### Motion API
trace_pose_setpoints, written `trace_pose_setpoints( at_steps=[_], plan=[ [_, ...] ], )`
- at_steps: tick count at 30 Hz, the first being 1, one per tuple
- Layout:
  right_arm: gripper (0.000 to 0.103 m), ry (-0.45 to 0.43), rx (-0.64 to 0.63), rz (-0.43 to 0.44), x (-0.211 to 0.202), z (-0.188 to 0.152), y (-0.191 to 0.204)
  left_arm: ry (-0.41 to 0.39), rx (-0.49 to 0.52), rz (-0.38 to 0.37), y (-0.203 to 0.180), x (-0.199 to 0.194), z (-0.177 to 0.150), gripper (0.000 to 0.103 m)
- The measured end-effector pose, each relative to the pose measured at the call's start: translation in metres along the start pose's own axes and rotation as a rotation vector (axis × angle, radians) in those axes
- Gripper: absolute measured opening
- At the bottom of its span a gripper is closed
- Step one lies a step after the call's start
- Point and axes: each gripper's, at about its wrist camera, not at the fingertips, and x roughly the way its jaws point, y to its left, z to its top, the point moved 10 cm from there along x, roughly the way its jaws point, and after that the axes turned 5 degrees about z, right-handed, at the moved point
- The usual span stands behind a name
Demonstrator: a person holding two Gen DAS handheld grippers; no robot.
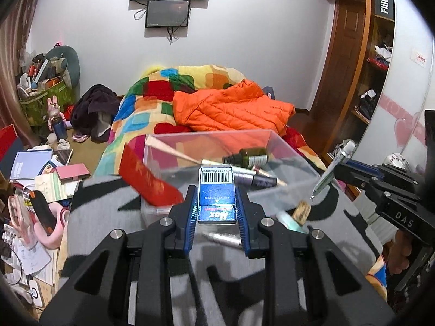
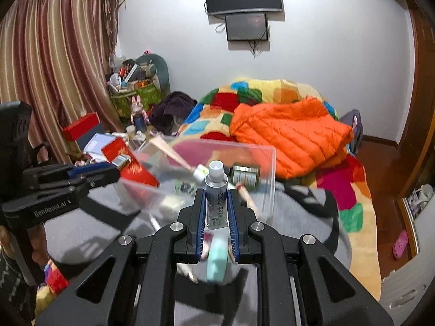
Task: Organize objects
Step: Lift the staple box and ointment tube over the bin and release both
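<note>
Two claws are loaded: left claw (image 1: 216, 203) clamps a blue box (image 1: 216, 190), right claw (image 2: 216, 206) clamps a tube (image 2: 216, 190), clear bin (image 1: 288, 149) at 12 o'clock.

Blue barcoded box (image 1: 216, 193) and grey tube (image 2: 216, 190), both clamped upright.

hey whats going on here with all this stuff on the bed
A person is tidying small items into a clear plastic bin on the bed. The left hand-held gripper is shut on a blue box with a barcode, and the right hand-held gripper is shut on a small tube; both are held near the bin. A green bottle already lies inside.
</note>
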Motion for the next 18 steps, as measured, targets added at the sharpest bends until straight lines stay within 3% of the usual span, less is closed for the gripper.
trace_pose_setpoints(
  at_steps=[9, 18],
  plan=[
    [0.014, -0.028, -0.008, -0.082, 0.023, 0.034, -0.018, 0.039, -0.009, 0.0, 0.004, 0.036, 0.02, 0.027],
    [0.014, 0.053, -0.007, -0.116, 0.069, 0.019, -0.025, 0.113, -0.005, 0.003, 0.004, 0.079, 0.01, 0.027]
  ],
)
